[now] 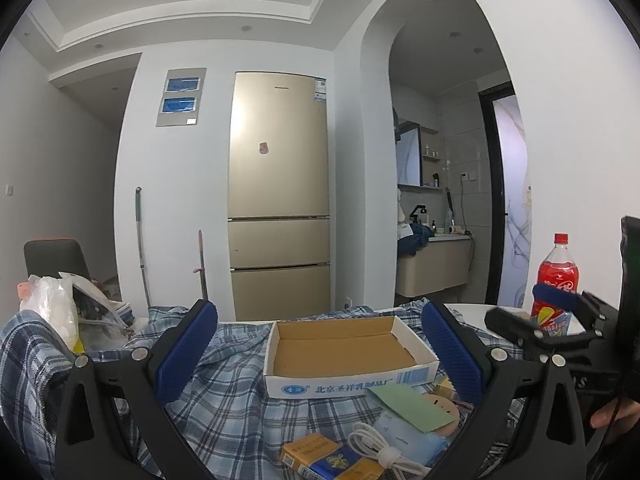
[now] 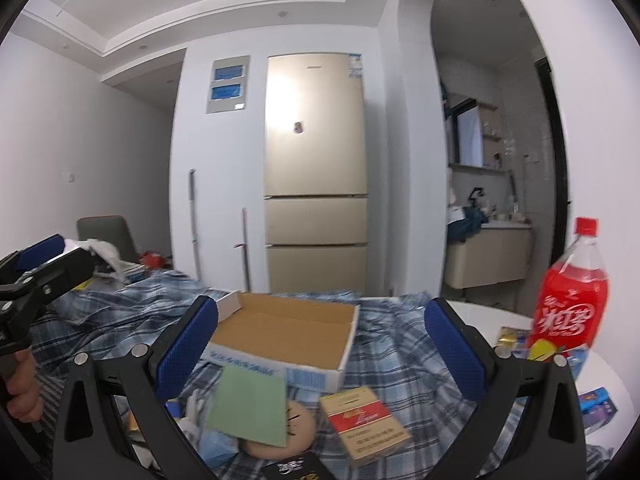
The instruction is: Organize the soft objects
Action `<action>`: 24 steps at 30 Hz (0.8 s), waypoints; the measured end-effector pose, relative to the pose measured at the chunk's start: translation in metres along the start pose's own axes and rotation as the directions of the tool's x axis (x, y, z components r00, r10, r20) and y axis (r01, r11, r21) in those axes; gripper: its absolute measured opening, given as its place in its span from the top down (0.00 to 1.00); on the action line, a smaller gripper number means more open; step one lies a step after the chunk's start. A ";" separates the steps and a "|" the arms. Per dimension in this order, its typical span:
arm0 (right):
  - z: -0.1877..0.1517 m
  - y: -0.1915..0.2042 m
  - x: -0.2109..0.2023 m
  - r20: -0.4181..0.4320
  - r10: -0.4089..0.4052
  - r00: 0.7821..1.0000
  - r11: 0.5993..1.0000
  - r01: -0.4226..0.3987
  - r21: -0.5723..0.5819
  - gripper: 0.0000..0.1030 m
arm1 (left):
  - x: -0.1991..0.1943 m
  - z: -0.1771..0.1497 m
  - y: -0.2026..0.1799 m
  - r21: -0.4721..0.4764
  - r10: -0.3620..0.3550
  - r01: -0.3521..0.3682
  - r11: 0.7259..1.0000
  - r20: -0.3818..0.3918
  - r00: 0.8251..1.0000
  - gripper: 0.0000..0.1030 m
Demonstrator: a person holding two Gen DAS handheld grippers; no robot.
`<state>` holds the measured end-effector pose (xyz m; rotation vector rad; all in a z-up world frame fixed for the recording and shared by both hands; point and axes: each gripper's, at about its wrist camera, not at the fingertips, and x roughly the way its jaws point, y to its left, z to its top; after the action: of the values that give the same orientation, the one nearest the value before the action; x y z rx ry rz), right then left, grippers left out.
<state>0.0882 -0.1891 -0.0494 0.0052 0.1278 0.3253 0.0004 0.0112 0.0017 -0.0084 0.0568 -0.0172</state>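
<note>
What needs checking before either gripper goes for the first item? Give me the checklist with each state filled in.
1. Left gripper open and holding nothing: ok.
2. Right gripper open and holding nothing: ok.
3. Cardboard box open on top and holding nothing: ok.
4. Items lie in front of the box within view, green card on top: ok.
5. Which items are soft: cannot tell; the cable and cigarette pack are not.
6. Red bottle upright, off to the right of the box: ok.

A white round table carries everything; a blue plaid cloth covers most of it, leaving the right edge bare. On the cloth lie an open cardboard box and small packets; a red bottle stands near the right edge.
</note>
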 end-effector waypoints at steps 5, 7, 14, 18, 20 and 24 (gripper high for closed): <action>0.000 0.005 0.000 -0.001 -0.006 1.000 1.000 0.006 -0.010 0.00 | 0.006 0.008 -0.001 -0.005 0.023 -0.024 1.000 -0.099 0.995 0.00; 0.002 0.000 0.001 -0.005 -0.023 1.000 1.000 0.023 0.018 0.00 | 0.011 0.009 0.001 -0.023 0.005 -0.008 1.000 -0.155 0.988 0.00; 0.023 -0.021 0.010 -0.161 -0.007 0.987 0.992 0.027 0.121 0.00 | 0.022 0.007 0.002 -0.054 -0.029 0.015 0.998 -0.273 0.962 0.00; 0.031 -0.022 0.013 -0.205 -0.033 0.978 0.998 0.045 0.053 0.00 | 0.035 -0.003 -0.004 -0.045 -0.050 0.036 0.998 -0.363 0.930 0.00; 0.033 -0.024 0.014 -0.242 -0.036 0.969 0.998 0.047 0.039 0.00 | 0.043 -0.008 -0.004 -0.058 -0.068 0.049 0.997 -0.412 0.909 0.02; 0.028 -0.033 0.011 -0.299 -0.009 0.954 0.997 0.029 0.065 0.00 | 0.054 -0.017 -0.005 -0.090 -0.113 0.079 0.993 -0.477 0.871 0.07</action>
<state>0.1126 -0.2162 -0.0235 0.0226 0.4396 0.3007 0.0530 0.0055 -0.0182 -0.0749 0.5599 -0.1176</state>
